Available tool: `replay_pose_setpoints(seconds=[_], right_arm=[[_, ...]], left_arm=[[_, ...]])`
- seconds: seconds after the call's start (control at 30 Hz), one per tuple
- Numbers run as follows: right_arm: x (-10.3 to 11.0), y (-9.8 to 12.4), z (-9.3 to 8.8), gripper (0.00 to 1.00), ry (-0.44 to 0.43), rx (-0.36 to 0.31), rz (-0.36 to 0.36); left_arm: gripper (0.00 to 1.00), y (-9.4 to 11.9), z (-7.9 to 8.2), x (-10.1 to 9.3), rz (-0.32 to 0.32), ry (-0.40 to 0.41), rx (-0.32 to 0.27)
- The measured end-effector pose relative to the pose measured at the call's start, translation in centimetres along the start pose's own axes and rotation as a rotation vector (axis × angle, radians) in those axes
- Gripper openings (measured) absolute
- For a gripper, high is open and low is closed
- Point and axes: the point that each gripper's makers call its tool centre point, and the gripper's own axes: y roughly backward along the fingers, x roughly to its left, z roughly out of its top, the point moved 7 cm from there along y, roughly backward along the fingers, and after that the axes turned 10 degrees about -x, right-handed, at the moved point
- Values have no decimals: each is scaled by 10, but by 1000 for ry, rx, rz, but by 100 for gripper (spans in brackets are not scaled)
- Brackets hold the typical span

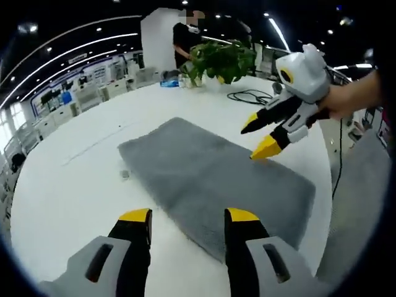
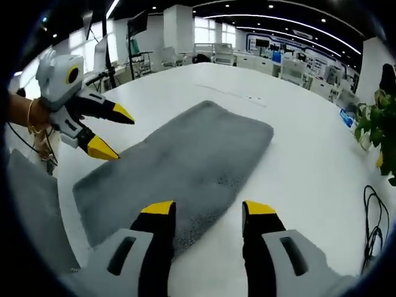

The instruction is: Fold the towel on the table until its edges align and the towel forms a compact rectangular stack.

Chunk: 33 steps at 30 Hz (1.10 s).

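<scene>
A grey towel (image 1: 213, 170) lies flat and spread out on the round white table (image 1: 74, 185). My left gripper (image 1: 189, 216) hovers open over the towel's near long edge, nothing between its yellow-tipped fingers. My right gripper (image 1: 260, 137) comes in from the right, held by a hand, open just above the towel's far long edge. In the right gripper view the same towel (image 2: 179, 164) stretches away, my right gripper (image 2: 207, 209) stands open above its near edge, and the left gripper (image 2: 111, 131) hangs open over the far left side.
A potted green plant (image 1: 219, 60) and a black cable (image 1: 250, 96) sit at the table's far side; the cable (image 2: 374, 216) and plant (image 2: 380, 127) also show at the right. A person stands behind the plant. A small scrap (image 1: 125, 174) lies left of the towel.
</scene>
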Motion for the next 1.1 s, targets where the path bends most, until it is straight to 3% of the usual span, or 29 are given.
replay_pose_setpoints(seconds=[0.03, 0.17, 0.3, 0.5, 0.73, 1.1], right_arm=[[2, 2, 0, 45, 12, -1, 7], [17, 11, -1, 46, 29, -4, 43], [33, 18, -4, 47, 56, 6, 106], [52, 28, -7, 47, 129, 29, 169], [79, 36, -16, 47, 213, 52, 257], [100, 34, -39, 41, 343, 116, 350]], left_arm=[[48, 3, 2, -5, -8, -34, -4], [48, 9, 4, -21, -66, -45, -17], [49, 15, 6, -42, -158, -166, -2], [49, 22, 7, -62, -223, -217, 0], [49, 28, -5, -81, -270, -255, 24], [43, 30, -24, -99, -315, -295, 76]])
